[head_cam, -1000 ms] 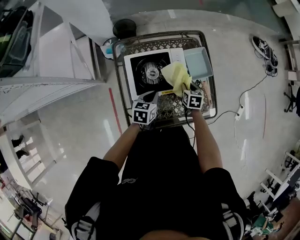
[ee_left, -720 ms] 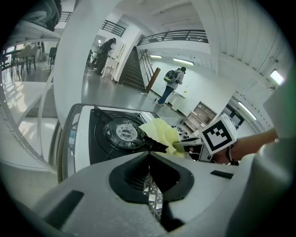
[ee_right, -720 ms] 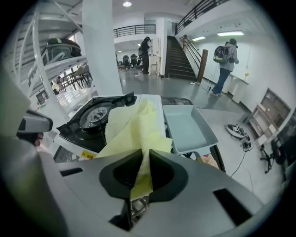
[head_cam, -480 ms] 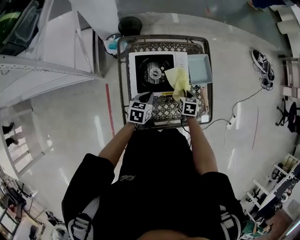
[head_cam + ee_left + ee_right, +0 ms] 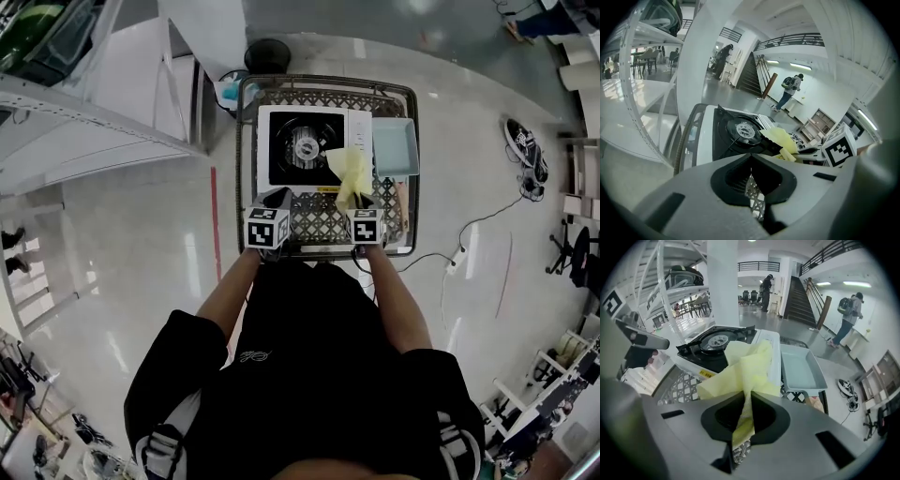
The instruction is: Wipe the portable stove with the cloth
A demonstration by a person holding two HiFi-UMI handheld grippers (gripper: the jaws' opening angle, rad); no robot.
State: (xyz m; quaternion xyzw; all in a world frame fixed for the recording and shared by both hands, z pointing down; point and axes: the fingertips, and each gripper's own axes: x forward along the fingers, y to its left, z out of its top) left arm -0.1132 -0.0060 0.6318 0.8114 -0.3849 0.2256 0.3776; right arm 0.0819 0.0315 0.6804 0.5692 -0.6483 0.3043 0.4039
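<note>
The portable stove [image 5: 281, 141], a white body with a black top and a round burner [image 5: 306, 146] at its centre, sits on the lattice tabletop [image 5: 323, 223] in the upper middle of the head view. The yellow cloth [image 5: 350, 173] is bunched over the stove's lower right corner in that view, between the burner and a pale blue tray [image 5: 395, 150] that lies just beside the stove's right edge. Whether the cloth touches the stove surface cannot be determined. The right tongs [image 5: 747, 393] are clenched on the cloth: their jaws have just been closing, and a fold of the fabric is pinched between them and fans out beyond the tips. The left tongs [image 5: 752, 155] are clenched with nothing between the jaws. They are positioned over the tabletop near the stove's lower left corner in the head view. Each tool carries a marker cube, both at the lower edge of the tabletop. The tabletop stands on a glossy floor [image 5: 141, 244].
</note>
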